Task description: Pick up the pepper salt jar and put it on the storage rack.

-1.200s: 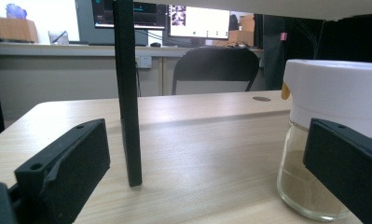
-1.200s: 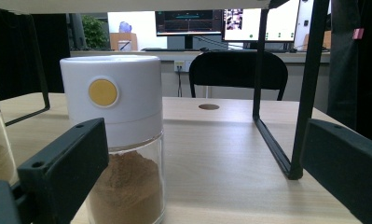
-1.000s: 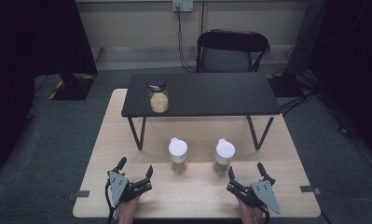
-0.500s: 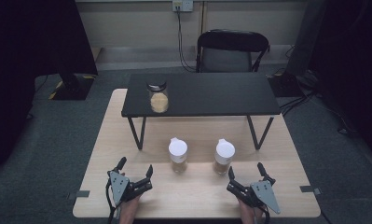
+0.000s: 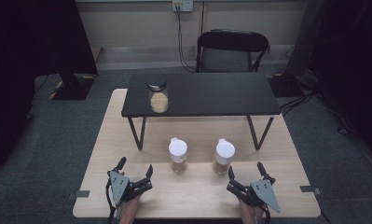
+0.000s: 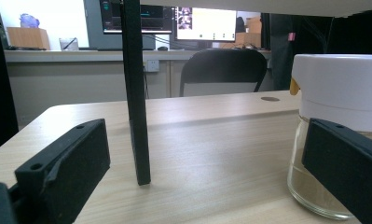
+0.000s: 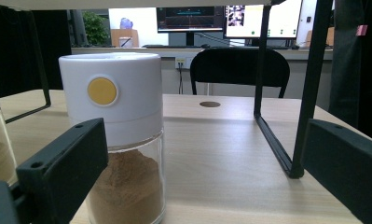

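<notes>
Two glass jars with white lids and brown powder stand on the wooden table (image 5: 202,205): the left jar (image 5: 178,154) and the right jar (image 5: 223,156). A third jar (image 5: 158,97) with a black lid sits on the low black shelf (image 5: 211,93). My left gripper (image 5: 135,168) rests open near the front left edge, short of the left jar, whose body (image 6: 333,135) shows at right behind one jaw. My right gripper (image 5: 245,173) rests open at the front right; the right jar (image 7: 120,154), with a yellow dot on its lid, stands just ahead on its left.
The shelf's black legs (image 6: 136,93) (image 7: 309,88) stand on the table between and beside the jars. A black folding chair (image 5: 230,51) stands behind the table. Dark panels and cables line the floor at both sides.
</notes>
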Available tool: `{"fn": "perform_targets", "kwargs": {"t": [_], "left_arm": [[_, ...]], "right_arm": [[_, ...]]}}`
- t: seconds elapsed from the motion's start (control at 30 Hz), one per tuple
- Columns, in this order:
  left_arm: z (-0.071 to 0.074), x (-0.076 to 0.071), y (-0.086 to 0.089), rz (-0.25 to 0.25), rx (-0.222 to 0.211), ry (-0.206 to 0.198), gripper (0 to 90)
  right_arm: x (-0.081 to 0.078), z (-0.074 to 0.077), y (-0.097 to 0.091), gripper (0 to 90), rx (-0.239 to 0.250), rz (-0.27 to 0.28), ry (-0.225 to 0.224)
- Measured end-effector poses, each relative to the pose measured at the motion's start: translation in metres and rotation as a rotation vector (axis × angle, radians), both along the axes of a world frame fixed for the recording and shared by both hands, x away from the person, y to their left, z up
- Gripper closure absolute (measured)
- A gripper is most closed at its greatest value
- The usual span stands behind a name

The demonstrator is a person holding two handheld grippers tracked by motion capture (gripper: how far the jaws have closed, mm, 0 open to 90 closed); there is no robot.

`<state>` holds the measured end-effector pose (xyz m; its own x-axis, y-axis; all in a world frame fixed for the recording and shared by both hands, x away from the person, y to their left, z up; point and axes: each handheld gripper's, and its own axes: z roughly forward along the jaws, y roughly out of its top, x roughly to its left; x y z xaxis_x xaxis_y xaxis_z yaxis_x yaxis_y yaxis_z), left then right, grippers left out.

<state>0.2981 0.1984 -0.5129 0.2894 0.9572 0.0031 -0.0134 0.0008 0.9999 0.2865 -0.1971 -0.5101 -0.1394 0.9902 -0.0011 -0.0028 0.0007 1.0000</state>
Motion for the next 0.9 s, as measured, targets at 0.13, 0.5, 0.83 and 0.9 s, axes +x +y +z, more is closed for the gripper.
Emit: {"fn": "perform_targets", "kwargs": {"t": [0.13,0.5,0.83,0.9], "left_arm": [[0.0,0.0,0.0,0.002,0.0,0.0,0.3],[0.0,0.0,0.0,0.012,0.0,0.0,0.3],[0.0,0.0,0.0,0.012,0.0,0.0,0.3],[0.0,0.0,0.0,0.012,0.0,0.0,0.3]], "right_arm": [[0.0,0.005,-0.001,0.0,0.003,0.006,0.004],[-0.01,0.031,0.011,0.0,-0.037,0.04,-0.036],[-0.017,0.047,0.022,0.0,-0.037,0.069,-0.067],[-0.018,0.051,0.026,0.0,-0.039,0.073,-0.073]]}}
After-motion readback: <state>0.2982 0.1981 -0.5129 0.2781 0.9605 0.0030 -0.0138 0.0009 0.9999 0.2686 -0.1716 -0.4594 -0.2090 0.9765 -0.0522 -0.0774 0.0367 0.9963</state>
